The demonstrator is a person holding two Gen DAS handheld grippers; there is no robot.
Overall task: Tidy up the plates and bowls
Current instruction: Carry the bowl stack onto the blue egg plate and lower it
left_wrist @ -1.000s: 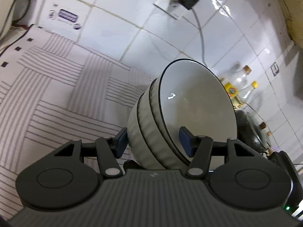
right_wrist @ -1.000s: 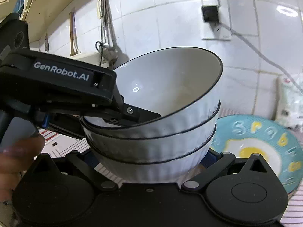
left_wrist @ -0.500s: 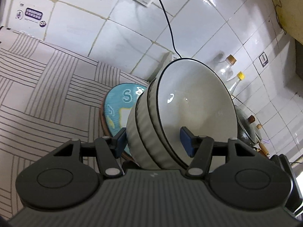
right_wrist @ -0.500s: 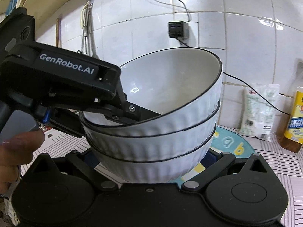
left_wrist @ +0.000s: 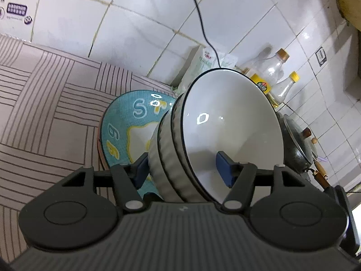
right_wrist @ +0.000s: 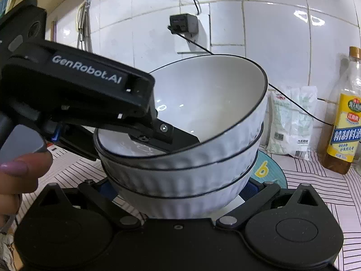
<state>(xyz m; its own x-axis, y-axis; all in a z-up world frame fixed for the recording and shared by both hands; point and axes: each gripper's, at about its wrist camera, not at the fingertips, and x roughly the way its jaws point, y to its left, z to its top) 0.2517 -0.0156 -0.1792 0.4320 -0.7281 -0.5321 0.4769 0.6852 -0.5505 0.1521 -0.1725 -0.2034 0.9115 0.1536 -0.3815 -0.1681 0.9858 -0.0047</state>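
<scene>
A stack of three white ribbed bowls with dark rims is held in the air by both grippers. My left gripper is shut on the rim side of the stack, one blue pad inside the top bowl, one outside. In the right wrist view the stack of bowls sits between the fingers of my right gripper, which is shut around the bottom bowl. The left gripper body reaches in from the left. A teal plate with letters and an egg picture lies on the counter under the stack; it also shows in the right wrist view.
The counter has a striped cloth. By the tiled wall stand a white bag, an oil bottle and clear bottles. A dark pot with a lid sits at the right. A plug and cable hang on the wall.
Both grippers have carried the bowl stack to the right along the counter. The teal plate has come under the stack, and the bag and bottles have come into view.
</scene>
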